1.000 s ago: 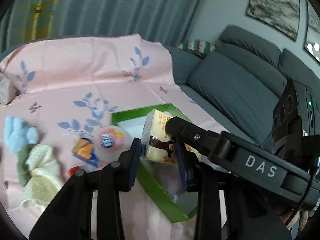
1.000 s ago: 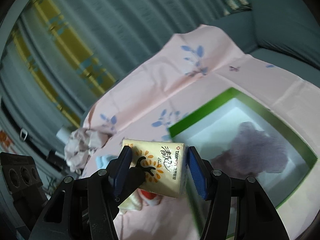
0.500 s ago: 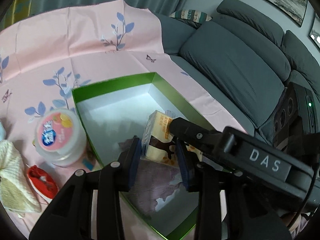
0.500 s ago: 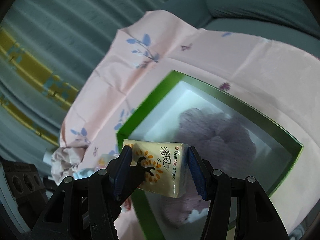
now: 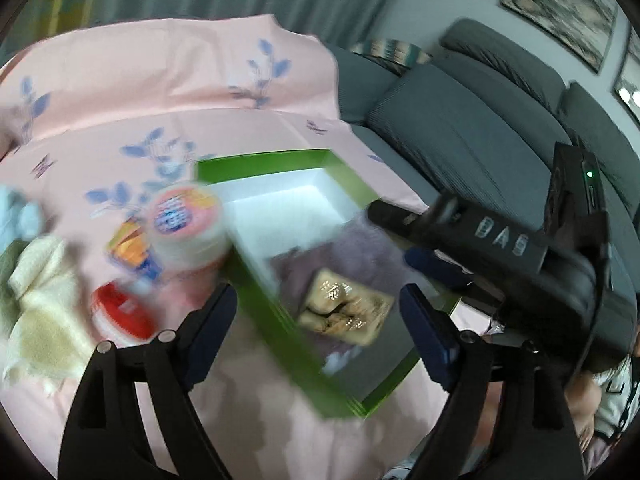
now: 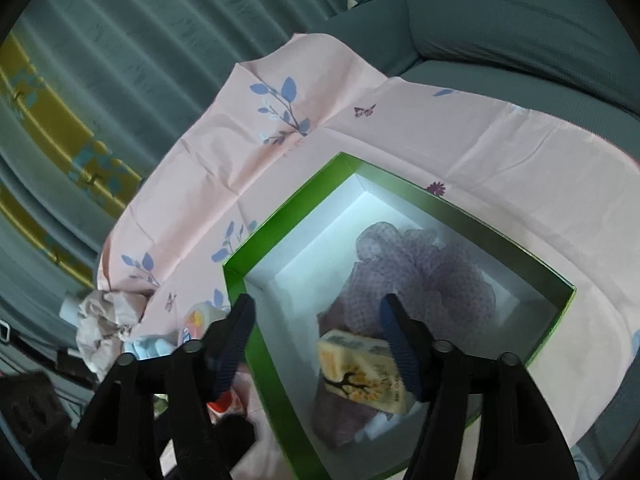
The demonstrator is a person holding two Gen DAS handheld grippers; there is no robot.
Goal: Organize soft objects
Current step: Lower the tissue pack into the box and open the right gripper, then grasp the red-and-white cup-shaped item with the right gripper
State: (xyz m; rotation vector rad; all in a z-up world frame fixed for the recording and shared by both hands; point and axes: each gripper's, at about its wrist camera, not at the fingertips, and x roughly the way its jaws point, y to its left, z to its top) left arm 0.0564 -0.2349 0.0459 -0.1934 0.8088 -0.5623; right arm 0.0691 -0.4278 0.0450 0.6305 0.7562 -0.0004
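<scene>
The tissue pack (image 6: 362, 376) lies inside the green box (image 6: 276, 364), resting on the purple mesh pouf (image 6: 424, 264) at the box's near end; in the left wrist view the same pack (image 5: 346, 312) appears blurred but clear of both pads. The left gripper (image 5: 316, 330) has its fingers spread wide and opening further, with the pack below the gap and touched by neither pad. The right gripper (image 6: 316, 344) also has its fingers apart and opening; its right pad sits just beside the pack's edge, and contact there cannot be confirmed. The step in hand is the release of the pack into the box, which appears complete or nearly so. Outside the box, on the pink cloth (image 5: 160, 92) that covers the table, these items remain: a round tub (image 5: 186, 228), a small orange-and-blue packet (image 5: 134, 252), a red item (image 5: 122, 314), a cream knitted cloth (image 5: 44, 308) and a light blue soft item (image 5: 20, 216). A crumpled beige cloth (image 6: 106, 320) lies at the far edge in the right wrist view. The next move probably calls for lifting both grippers clear of the box walls without dragging the pack, then reaching left toward one of the soft items, the cream cloth being the nearest candidate. The box's far half is bare and can take further items.
</scene>
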